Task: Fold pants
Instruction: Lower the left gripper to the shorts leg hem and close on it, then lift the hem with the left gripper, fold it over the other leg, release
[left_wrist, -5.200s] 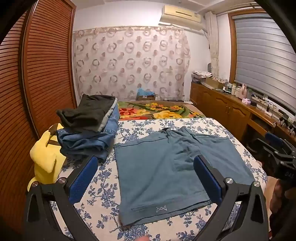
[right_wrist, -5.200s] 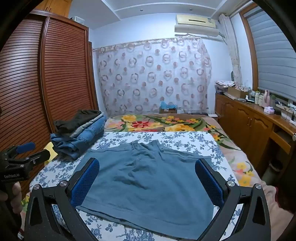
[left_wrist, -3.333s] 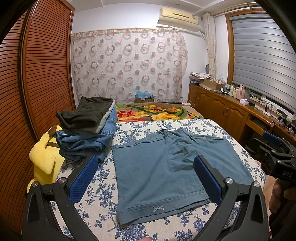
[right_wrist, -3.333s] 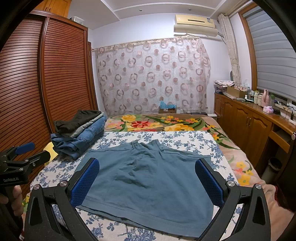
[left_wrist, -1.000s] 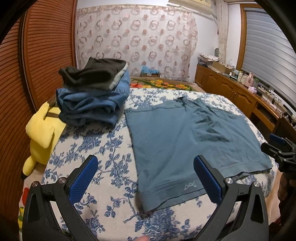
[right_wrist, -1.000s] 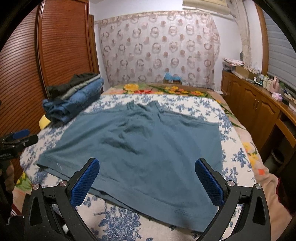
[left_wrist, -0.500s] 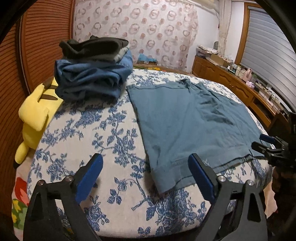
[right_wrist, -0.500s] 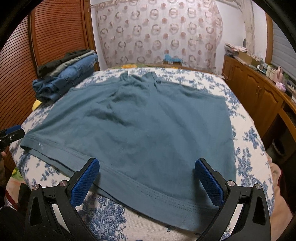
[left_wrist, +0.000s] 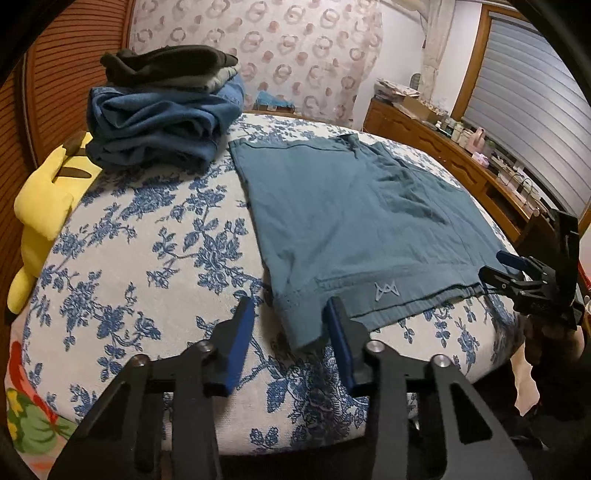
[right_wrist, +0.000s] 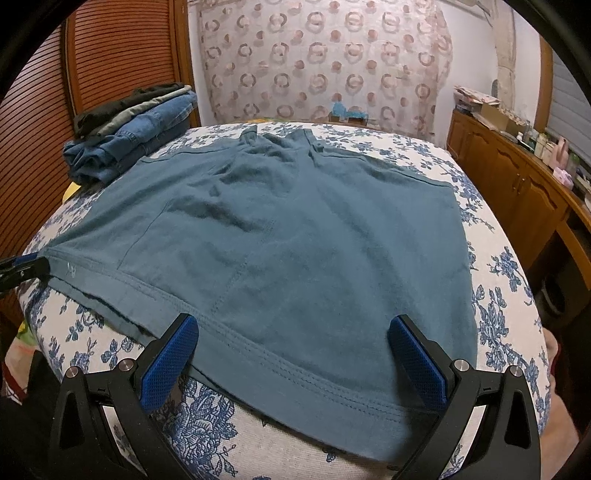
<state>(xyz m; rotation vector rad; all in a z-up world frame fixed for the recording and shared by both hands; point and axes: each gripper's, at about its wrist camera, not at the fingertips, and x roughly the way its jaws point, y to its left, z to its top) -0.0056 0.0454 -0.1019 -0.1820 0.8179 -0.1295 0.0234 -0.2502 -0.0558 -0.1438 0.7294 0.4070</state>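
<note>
Teal shorts (left_wrist: 343, 218) lie flat on the floral bed, hems toward me, waist at the far side; they also fill the right wrist view (right_wrist: 295, 240). My left gripper (left_wrist: 290, 328) is half closed, its blue pads either side of the near left hem corner, not clamped on it. My right gripper (right_wrist: 293, 354) is wide open, low over the hem of the right leg, pads resting at the cloth's edge. The right gripper also shows at the right edge of the left wrist view (left_wrist: 517, 275).
A stack of folded jeans and dark clothes (left_wrist: 162, 110) sits at the bed's far left. A yellow plush toy (left_wrist: 44, 199) lies at the left edge. A wooden cabinet (right_wrist: 517, 184) runs along the right; a slatted wardrobe (right_wrist: 110, 62) stands left.
Both grippers dropped lower and closer to the hems. The left gripper's pads narrowed from wide open to about the corner's width. The right gripper stayed wide open.
</note>
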